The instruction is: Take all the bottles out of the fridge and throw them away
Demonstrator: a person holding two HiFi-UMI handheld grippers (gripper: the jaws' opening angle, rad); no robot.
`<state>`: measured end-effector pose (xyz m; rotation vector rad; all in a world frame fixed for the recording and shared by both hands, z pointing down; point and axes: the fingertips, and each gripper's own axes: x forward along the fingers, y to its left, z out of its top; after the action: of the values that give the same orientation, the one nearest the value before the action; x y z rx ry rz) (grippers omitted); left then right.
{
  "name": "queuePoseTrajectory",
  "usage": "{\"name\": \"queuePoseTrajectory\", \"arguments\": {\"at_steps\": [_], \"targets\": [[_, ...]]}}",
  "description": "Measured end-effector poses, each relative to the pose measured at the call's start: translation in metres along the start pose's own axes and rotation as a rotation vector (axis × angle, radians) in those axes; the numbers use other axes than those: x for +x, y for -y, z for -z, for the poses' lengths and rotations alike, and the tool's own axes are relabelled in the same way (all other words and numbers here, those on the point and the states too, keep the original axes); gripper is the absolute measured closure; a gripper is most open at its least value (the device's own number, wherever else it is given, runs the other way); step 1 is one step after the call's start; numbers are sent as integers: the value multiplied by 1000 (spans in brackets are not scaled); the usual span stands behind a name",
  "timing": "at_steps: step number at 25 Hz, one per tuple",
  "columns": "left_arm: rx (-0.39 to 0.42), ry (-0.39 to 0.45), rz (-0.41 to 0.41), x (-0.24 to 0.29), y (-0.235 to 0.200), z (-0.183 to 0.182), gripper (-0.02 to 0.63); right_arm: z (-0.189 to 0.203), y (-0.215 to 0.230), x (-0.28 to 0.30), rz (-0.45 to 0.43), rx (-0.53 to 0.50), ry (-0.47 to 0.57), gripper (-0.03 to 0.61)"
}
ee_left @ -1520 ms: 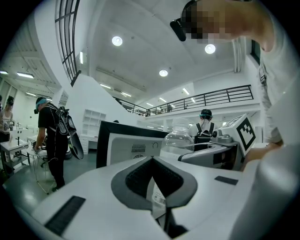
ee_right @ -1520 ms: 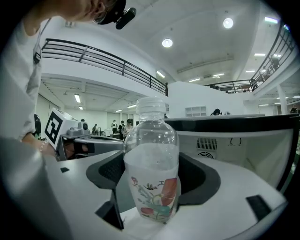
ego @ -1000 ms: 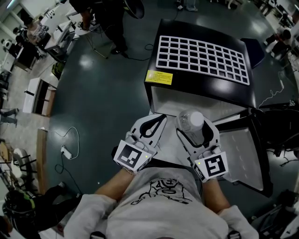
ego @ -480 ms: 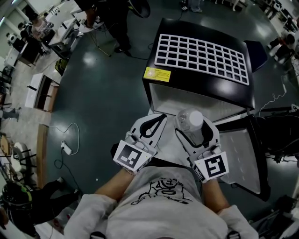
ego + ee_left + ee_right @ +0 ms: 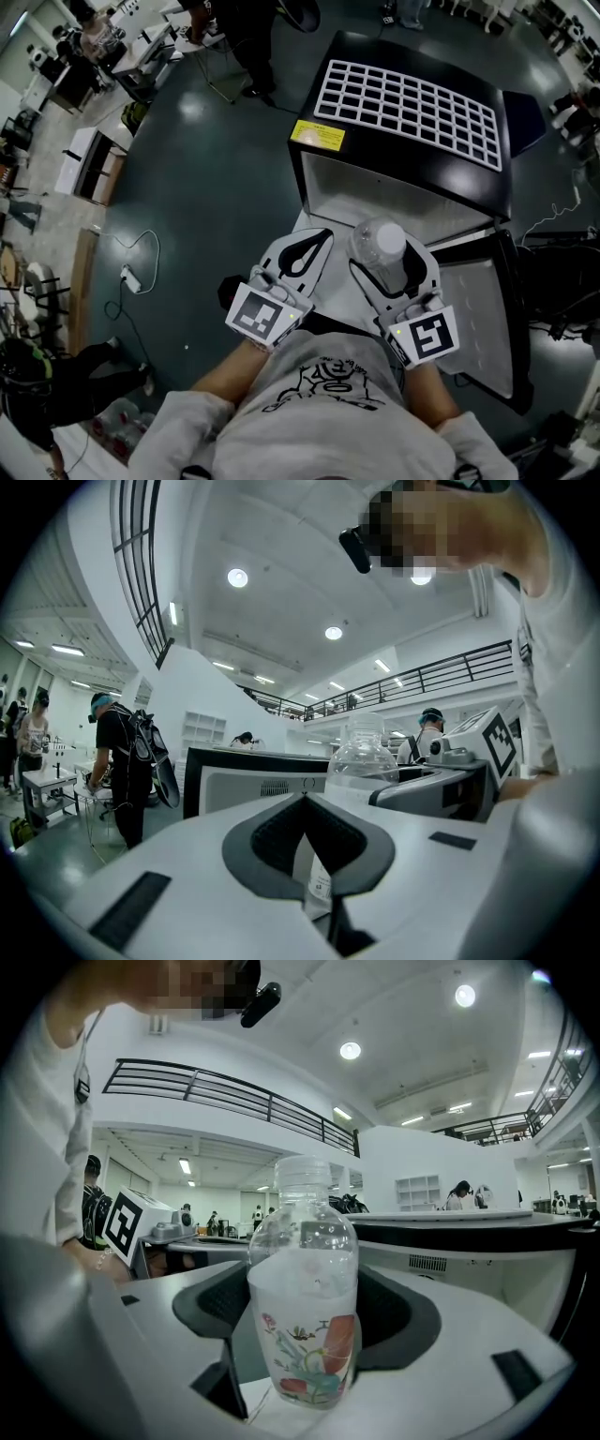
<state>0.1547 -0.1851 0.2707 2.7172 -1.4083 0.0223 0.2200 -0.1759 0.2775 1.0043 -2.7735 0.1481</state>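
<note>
Step in hand: carry-off stage, judging by the layout. One bottle (image 5: 302, 1326) is out of the fridge (image 5: 403, 180) and held, not yet thrown away.
Right gripper (image 5: 389, 262): clamped on the bottle, one jaw on either side of the labelled lower body.
Bottle: clear plastic with a white cap and a floral label, upright, cap up. Just in front of the fridge's open front, outside the cabinet and off the floor. Looks nearly or fully empty, so probably light.
Left gripper (image 5: 302, 799): closed tip to tip, nothing between the jaws. Also just in front of the fridge, level with the bottle and on its left.
Fridge: low black cabinet with a white grid on top and a yellow sticker (image 5: 317, 136) at the top's front-left corner.
Fridge door (image 5: 483, 319): swung wide open, on the fridge's right side.
Fridge interior: only a pale strip visible below the top's front edge. Cannot tell whether more bottles are inside.
Bin: none visible in any view, near the fridge or away from it.
Next move, as judged: turn away from the fridge, find the bin, keep the bottle upright and gripped on the way, and let go only once over the opening.
After that, likely: back to the fridge with both grippers free to check the shelves.
</note>
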Motion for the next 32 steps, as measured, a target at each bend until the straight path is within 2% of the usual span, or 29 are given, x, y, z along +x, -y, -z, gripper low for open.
{"name": "queuePoseTrajectory", "arguments": {"at_steps": [7, 15, 32], "targets": [[-3, 8, -31, 0, 8, -2, 601, -3, 1, -7, -36, -6, 12, 213], [0, 13, -76, -15, -1, -4, 601, -7, -14, 1, -88, -20, 10, 213], [5, 27, -169, -75, -40, -6, 601, -18, -73, 35, -192, -49, 14, 213]]}}
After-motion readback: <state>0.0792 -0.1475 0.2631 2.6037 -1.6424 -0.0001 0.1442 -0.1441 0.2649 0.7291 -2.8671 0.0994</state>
